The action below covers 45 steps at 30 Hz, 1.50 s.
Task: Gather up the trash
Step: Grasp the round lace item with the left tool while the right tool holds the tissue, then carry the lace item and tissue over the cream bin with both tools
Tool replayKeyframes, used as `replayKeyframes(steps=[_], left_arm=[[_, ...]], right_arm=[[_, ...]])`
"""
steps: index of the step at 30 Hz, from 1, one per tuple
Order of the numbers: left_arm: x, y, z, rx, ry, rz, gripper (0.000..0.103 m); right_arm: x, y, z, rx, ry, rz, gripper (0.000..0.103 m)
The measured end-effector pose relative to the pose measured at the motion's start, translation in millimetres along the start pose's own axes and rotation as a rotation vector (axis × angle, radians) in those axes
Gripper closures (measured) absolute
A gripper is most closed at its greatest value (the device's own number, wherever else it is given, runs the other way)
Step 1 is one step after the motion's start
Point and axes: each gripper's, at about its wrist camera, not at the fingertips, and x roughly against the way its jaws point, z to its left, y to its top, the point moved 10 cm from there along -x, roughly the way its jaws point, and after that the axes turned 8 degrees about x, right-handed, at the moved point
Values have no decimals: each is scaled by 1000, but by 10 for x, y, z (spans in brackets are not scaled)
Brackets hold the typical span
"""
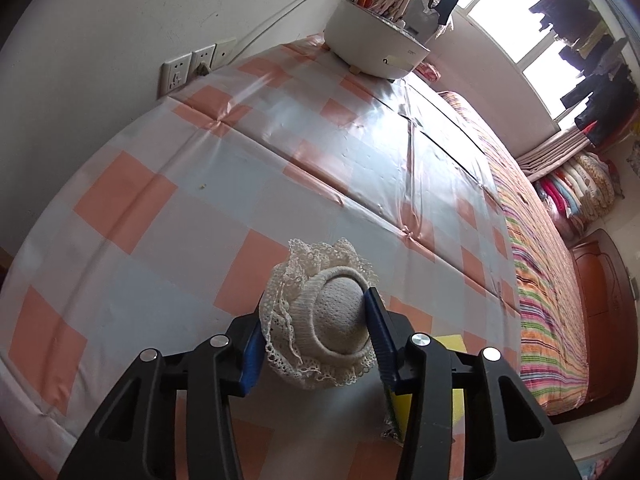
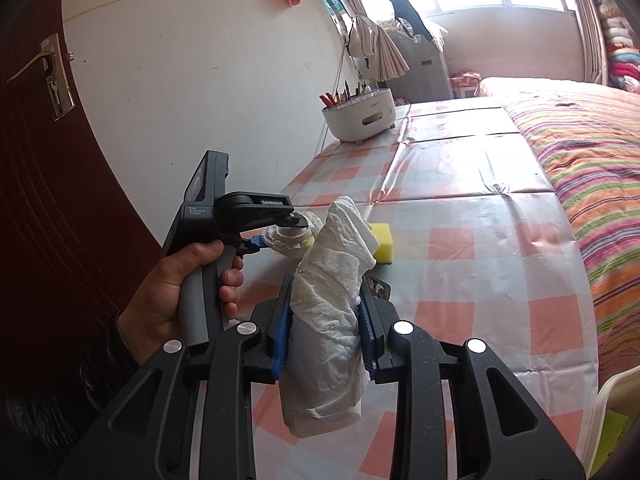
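A cream knitted cap with a lace brim (image 1: pixel 332 320) lies on the pink-and-white checked tablecloth (image 1: pixel 160 220). My left gripper (image 1: pixel 314 308) is shut on it: one blue pad presses the dome and the other the lace edge. In the right wrist view a hand (image 2: pixel 176 284) holds that left gripper over the cap (image 2: pixel 290 240). My right gripper (image 2: pixel 326 286) is shut on a crumpled wad of white tissue paper (image 2: pixel 332 320), which sticks up past the fingers and hangs below them, above the table.
A yellow sponge (image 2: pixel 384 240) lies just behind the tissue, with a small metallic scrap (image 2: pixel 378 286) beside it. A white caddy of utensils (image 2: pixel 358 118) stands at the table's far end by the wall. A striped bed (image 2: pixel 580 152) borders the table on the right; a dark door (image 2: pixel 40 160) is at the left.
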Motion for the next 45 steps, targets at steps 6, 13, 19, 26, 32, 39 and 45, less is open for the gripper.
replayKeyframes(steps=[6,13,19,26,32,39,45], left_arm=[[335,52,10,-11,-29,-64,59],[789,-142,-146,-74,-100,-110,59],[1079,-456,-494,-183,-165,-135,59],[1177,-966,-990,-317,-234,-112,59],[1172,-1410,-1366,-400,-278,-80,59],[1071,-2013,-1747,-499,-328,0,59],[1035,-2510,-1986,-581,-358,43,59]], right_arm=[[73,32,-78,-10,-20,-20,74],[209,48,-213,-18,-58,-45,74],[462,26,-561,-61,-132,-81,74],[952,44,-948,-120,-231,-157,74],[1289,92,-1184,-147,-288,-209,74],[1658,13,-1550,-198,-377,-255,74],[1836,-162,-1808,-271,-422,-264,74]])
